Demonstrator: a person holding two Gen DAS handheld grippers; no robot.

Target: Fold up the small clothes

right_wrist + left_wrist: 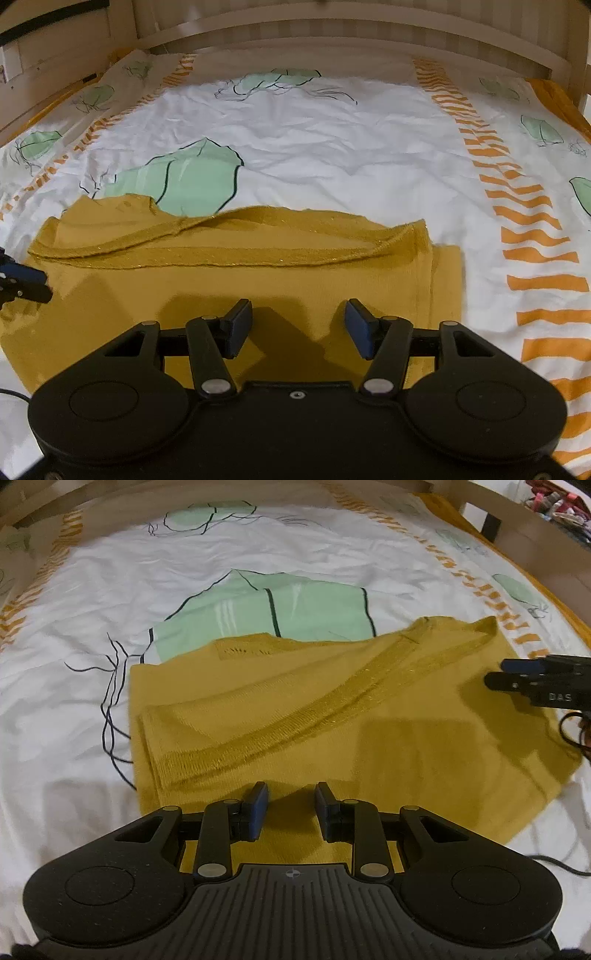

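Both pairs of fingers stand apart with nothing between them: the left gripper [291, 805] has a narrow gap, the right gripper [298, 328] a wider one, and each hangs just over the near part of the yellow garment [332, 709]. No cloth sits between either set of blue pads [238, 328].

That yellow garment lies spread on the bed, partly folded already: a ribbed band [229, 254] runs across it where one layer is turned over another, and on the right side a narrow strip of the lower layer [448, 280] sticks out past the upper one. Its far edge overlaps a green printed shape on the white bedsheet [74, 590]. Orange stripes [535, 258] run down the sheet to the right, well apart from the cloth, and a wooden bed frame [332, 33] closes the far side.

The next fold seems to need a fresh hold on the near edge. To do it well, each gripper should come down at a near corner, pinch through every layer there, and lift together so the edge stays straight. Carrying it evenly toward the ribbed band, and laying it down without dragging, should keep the layers from sliding; the loose strip on the right is worth squaring first. A black cable [569, 734] lies by the right-hand edge and could snag.
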